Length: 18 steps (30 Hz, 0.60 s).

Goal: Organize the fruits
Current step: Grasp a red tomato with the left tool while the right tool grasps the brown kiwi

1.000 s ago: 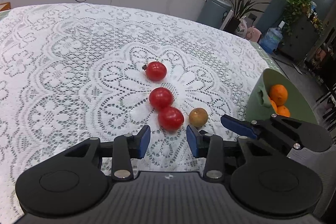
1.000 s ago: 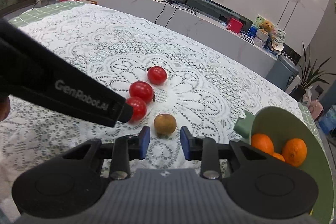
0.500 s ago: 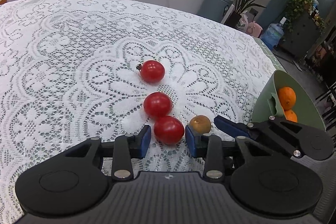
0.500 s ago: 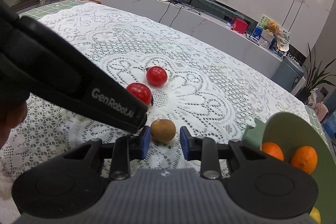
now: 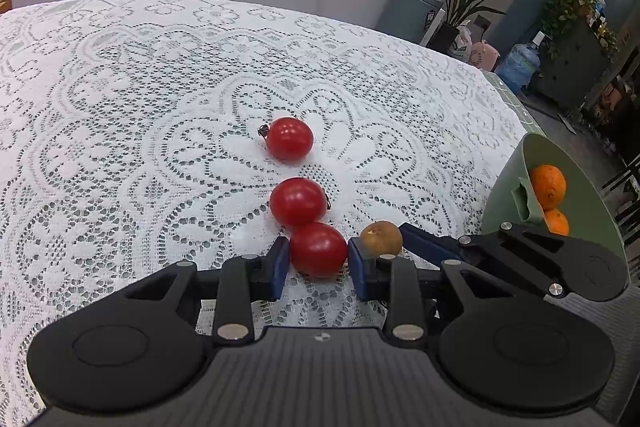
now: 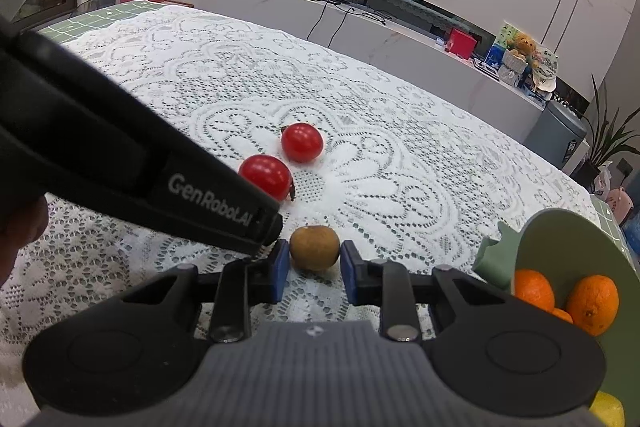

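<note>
Three red tomatoes lie in a row on the lace cloth. My left gripper (image 5: 318, 261) is open with the nearest tomato (image 5: 318, 249) between its blue pads, small gaps on both sides. The middle tomato (image 5: 298, 202) touches it; the far tomato (image 5: 289, 139) lies apart. My right gripper (image 6: 313, 263) is open around a brown round fruit (image 6: 315, 247), which also shows in the left wrist view (image 5: 380, 238). In the right wrist view the left gripper's body hides the nearest tomato; the other two show (image 6: 266, 176) (image 6: 302, 142).
A green bowl (image 5: 512, 179) holding oranges (image 5: 548, 186) stands at the right table edge; it also shows in the right wrist view (image 6: 568, 239). The table edge lies beyond it. A white counter with a router and boxes runs behind the table.
Both grippers have moved forward and down. The nearest tomato now sits between the left pads and the brown fruit between the right pads. The fruits have not moved.
</note>
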Tool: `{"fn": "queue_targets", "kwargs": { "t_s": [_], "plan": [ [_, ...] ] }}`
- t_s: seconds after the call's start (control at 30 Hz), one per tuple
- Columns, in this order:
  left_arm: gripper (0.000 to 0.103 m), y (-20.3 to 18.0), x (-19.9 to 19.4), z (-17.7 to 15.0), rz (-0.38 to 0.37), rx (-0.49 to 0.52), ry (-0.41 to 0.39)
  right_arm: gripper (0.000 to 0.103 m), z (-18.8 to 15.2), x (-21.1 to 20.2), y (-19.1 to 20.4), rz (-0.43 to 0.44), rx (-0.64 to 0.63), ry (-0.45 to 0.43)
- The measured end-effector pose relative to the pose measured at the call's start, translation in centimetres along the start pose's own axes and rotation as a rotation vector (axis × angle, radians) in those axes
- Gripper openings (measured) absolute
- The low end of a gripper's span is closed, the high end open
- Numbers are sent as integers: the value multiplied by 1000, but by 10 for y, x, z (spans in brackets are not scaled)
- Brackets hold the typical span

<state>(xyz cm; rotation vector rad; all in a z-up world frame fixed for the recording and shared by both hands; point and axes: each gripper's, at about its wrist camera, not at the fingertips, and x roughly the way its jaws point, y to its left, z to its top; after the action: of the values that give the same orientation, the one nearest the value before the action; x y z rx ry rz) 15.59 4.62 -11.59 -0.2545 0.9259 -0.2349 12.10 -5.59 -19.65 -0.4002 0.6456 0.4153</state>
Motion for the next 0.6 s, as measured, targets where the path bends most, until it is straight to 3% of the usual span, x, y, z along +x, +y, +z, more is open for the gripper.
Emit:
{"fn": "queue_targets", "kwargs": {
  "t_s": [0.6],
  "plan": [
    [35,-3,-43,-15,15,-23,-21,24,-7,-49,4,51,24,-36]
  ]
}}
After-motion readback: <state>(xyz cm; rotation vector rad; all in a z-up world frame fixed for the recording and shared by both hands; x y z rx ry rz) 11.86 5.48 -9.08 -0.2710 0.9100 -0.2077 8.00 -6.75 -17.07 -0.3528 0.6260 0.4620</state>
